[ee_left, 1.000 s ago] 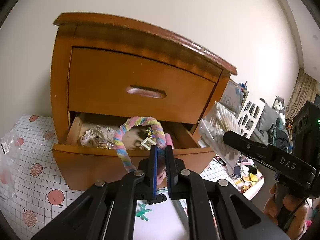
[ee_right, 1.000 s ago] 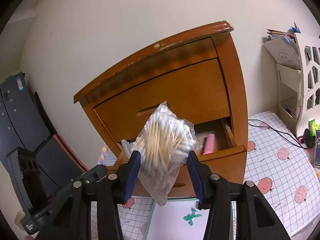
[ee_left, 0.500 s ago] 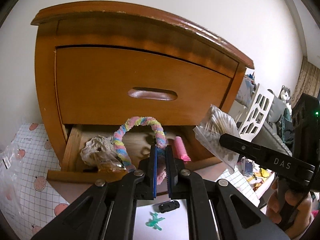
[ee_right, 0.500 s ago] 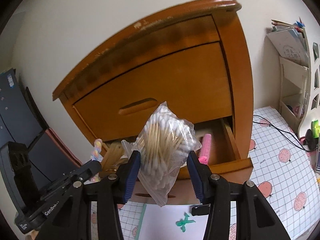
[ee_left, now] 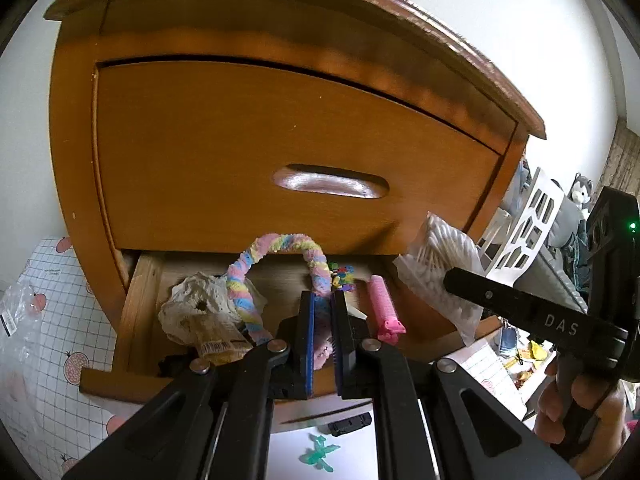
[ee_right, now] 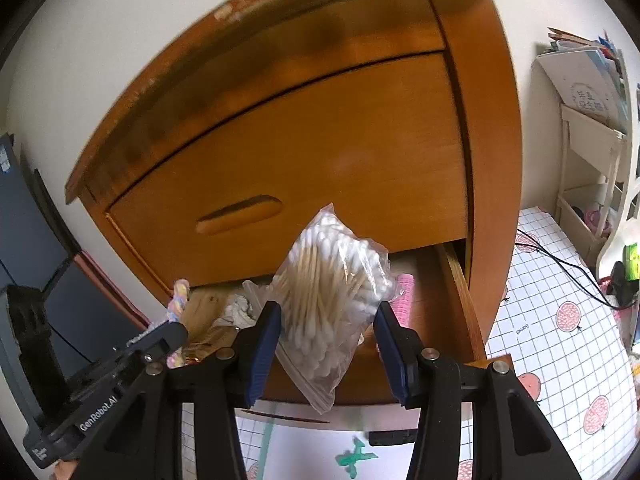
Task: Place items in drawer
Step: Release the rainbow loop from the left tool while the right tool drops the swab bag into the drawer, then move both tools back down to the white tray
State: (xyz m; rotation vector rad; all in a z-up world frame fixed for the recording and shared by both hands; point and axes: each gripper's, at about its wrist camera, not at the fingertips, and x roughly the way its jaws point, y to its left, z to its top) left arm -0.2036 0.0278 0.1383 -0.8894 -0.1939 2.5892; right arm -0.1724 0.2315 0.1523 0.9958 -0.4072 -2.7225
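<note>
Left wrist view: my left gripper [ee_left: 322,334], jaws nearly together, clamps one end of a pastel twisted chenille loop [ee_left: 276,242]; the clamped end is hidden between the blue pads, and the loop arches up and away over the open lower drawer [ee_left: 132,320] of a wooden nightstand [ee_left: 248,136]. Ahead of the fingers, inside the drawer, lie a crumpled pale object [ee_left: 200,308] to the left, too creased to identify, a pink hair roller [ee_left: 385,308] to the right, and a small multicoloured item [ee_left: 342,278] beyond the fingertips, too small to make out. The upper drawer is closed. To the right, my right gripper's arm crosses the view, printed "DAS", the rest of the word cut off; my hand [ee_left: 576,408] grips its handle at the frame edge.

Right wrist view: my right gripper [ee_right: 328,344], jaws set wide, holds a clear bag of cotton swabs [ee_right: 332,288] between its blue pads, above the drawer's front edge; the bag's lower corner hangs down past the fingers. The bag conceals much of the drawer interior. To the left, my left gripper's side reads "GenRobot.AI". Below the fingers, a white sheet bears a green drawn figure [ee_right: 354,458], partly cut off.
</note>
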